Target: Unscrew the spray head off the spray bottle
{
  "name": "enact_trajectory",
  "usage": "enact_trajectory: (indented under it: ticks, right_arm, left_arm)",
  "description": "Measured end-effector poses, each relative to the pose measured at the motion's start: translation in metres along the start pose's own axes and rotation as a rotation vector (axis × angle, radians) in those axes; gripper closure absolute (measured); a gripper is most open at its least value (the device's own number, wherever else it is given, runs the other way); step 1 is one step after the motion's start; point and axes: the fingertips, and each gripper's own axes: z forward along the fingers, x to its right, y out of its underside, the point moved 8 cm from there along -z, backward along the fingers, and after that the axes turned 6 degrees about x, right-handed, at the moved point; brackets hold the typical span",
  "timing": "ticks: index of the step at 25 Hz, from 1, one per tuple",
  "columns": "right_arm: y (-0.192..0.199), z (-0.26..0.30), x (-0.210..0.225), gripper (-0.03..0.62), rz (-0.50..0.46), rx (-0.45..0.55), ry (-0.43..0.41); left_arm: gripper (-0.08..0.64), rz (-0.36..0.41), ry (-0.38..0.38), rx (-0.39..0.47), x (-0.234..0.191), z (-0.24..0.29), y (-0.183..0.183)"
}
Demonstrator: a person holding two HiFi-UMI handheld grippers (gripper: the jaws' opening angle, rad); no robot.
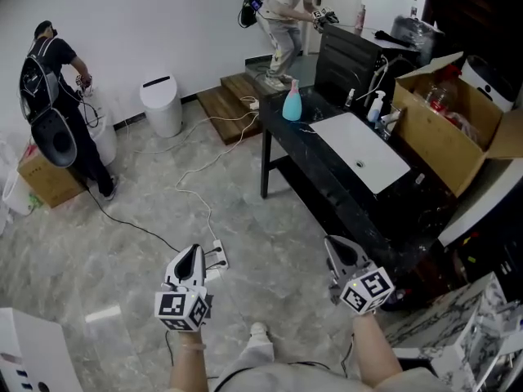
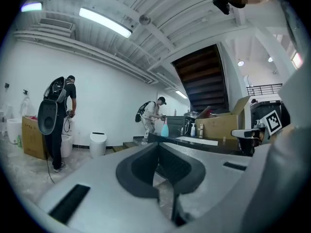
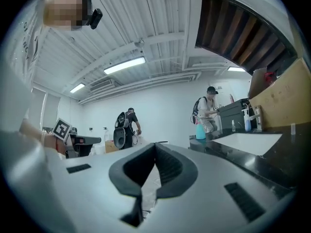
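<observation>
Two hand-held grippers sit low in front of us, both level and well short of the work. Our left hand-held gripper has its jaws closed together with nothing between them. Our right hand-held gripper is the same, jaws pressed together and empty. Both hang over the grey marbled floor, the left one just above a white power strip whose cable trails away towards the wall. The spray bottle, blue with its spray head on top, stands upright on the black bench near its far left edge, well apart from both of our grippers. Further along the bench we see a white sink, and past it a smaller white bottle beside an open cardboard box. A white bin stands against the wall. One person with a backpack stands at the far left, and another person is on the wooden steps beyond the bench.
</observation>
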Motion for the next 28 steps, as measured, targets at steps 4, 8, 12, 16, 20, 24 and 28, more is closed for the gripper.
enact_trajectory:
  ticks: [4, 8, 12, 16, 20, 24, 28]
  right_arm:
    - [0.006, 0.033, 0.012, 0.588, -0.004, -0.001, 0.020]
    - [0.012, 0.059, 0.022, 0.588, -0.012, 0.016, 0.035]
    - [0.019, 0.079, 0.030, 0.588, 0.006, 0.031, 0.054]
    - [0.021, 0.094, 0.036, 0.588, 0.009, 0.034, 0.064]
    - [0.019, 0.112, 0.044, 0.588, 0.004, 0.033, 0.064]
    - [0.020, 0.133, 0.060, 0.588, 0.006, 0.025, 0.069]
    - [0.017, 0.164, 0.082, 0.588, -0.005, 0.033, 0.062]
  left_arm:
    - [0.554, 0.024, 0.027, -0.009, -0.019, 0.033, 0.001]
    - [0.554, 0.021, 0.038, -0.008, -0.038, 0.063, 0.006]
    - [0.554, 0.022, 0.066, -0.012, -0.048, 0.083, 0.010]
    - [0.554, 0.023, 0.081, -0.007, -0.055, 0.098, 0.008]
    - [0.554, 0.010, 0.100, -0.019, -0.061, 0.116, 0.010]
    - [0.554, 0.009, 0.136, -0.048, -0.063, 0.142, 0.016]
    - [0.554, 0.014, 0.138, -0.028, -0.069, 0.178, 0.011]
